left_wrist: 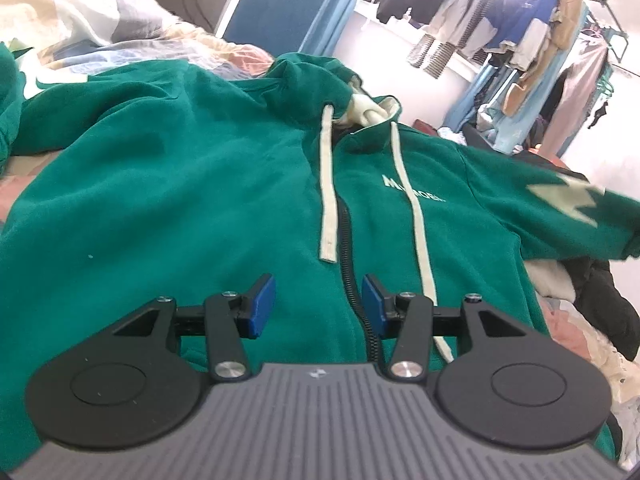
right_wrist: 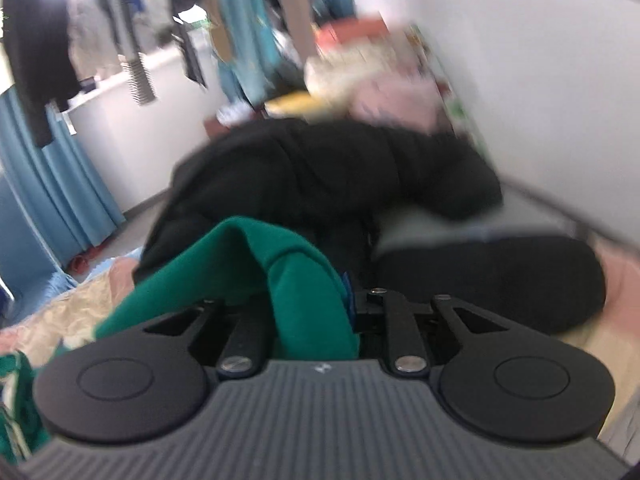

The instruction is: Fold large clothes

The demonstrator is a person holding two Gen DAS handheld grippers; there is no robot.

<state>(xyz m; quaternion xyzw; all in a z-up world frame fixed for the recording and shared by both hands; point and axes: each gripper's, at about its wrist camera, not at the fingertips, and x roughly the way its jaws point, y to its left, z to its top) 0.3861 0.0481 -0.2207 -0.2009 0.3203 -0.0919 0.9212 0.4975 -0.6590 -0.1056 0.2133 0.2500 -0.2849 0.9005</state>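
Note:
A large green zip hoodie (left_wrist: pixel 180 184) with cream drawstrings lies face up on the bed in the left wrist view, hood toward the far side. Its right sleeve (left_wrist: pixel 572 208), marked with a cream star shape, is stretched out to the right and lifted. My left gripper (left_wrist: pixel 319 304) hovers open just above the zipper line, nothing between its blue pads (left_wrist: pixel 262 304). In the blurred right wrist view, my right gripper (right_wrist: pixel 316 300) is shut on a fold of the green sleeve fabric (right_wrist: pixel 280 272), held up above the bed.
A black garment (right_wrist: pixel 340 176) is piled beyond the right gripper, with pink and yellow clothes behind it against the white wall. Clothes hang on a rack (left_wrist: pixel 540 40) at the far right. A patterned quilt (left_wrist: pixel 100 28) covers the bed at left; blue curtains (right_wrist: pixel 60 180) hang nearby.

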